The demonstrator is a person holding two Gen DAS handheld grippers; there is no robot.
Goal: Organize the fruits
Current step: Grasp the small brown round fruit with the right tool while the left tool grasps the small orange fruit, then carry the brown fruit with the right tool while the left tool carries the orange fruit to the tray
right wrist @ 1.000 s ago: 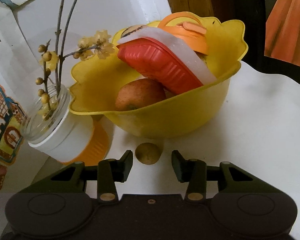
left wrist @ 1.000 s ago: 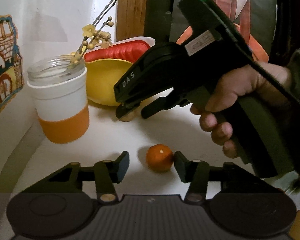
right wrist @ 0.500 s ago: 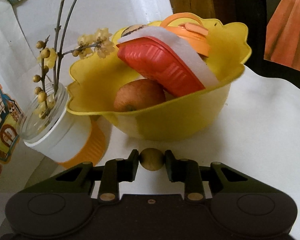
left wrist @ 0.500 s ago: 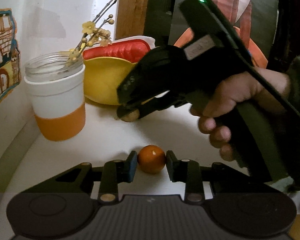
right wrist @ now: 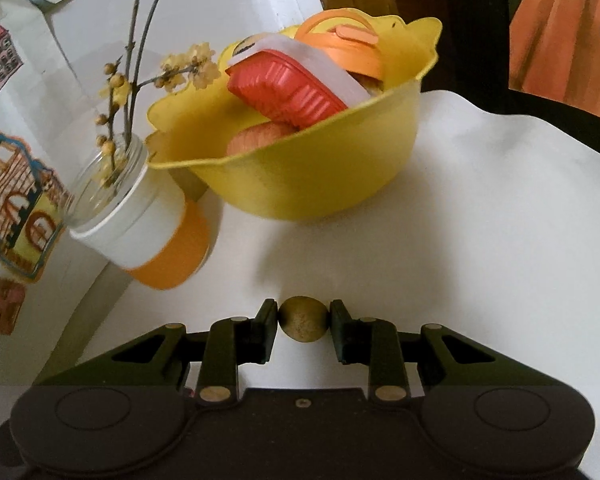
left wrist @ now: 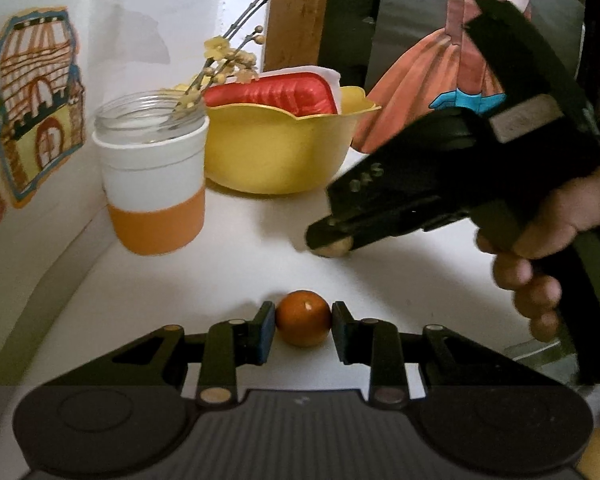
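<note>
Both grabs done versus a second ago. Left gripper [left wrist: 303, 326] now clamped on the small orange fruit [left wrist: 303, 323], pads touching both sides; was wide open around it before. Right gripper [right wrist: 304, 322] likewise closed on the small brown round fruit [right wrist: 303, 319]; earlier open with fruit lying near the yellow bowl [right wrist: 340, 168]. Brown fruit now pulled back and seemingly lifted off the white table [right wrist: 480, 208], well clear of the bowl. Orange fruit at or just above table level, can't tell which. Bowl already holding an apple [right wrist: 256, 138] plus a red-and-white container [right wrist: 296, 84]. Likely next: carry both to the bowl, mind the flower jar [left wrist: 154, 184] on the left.
</note>
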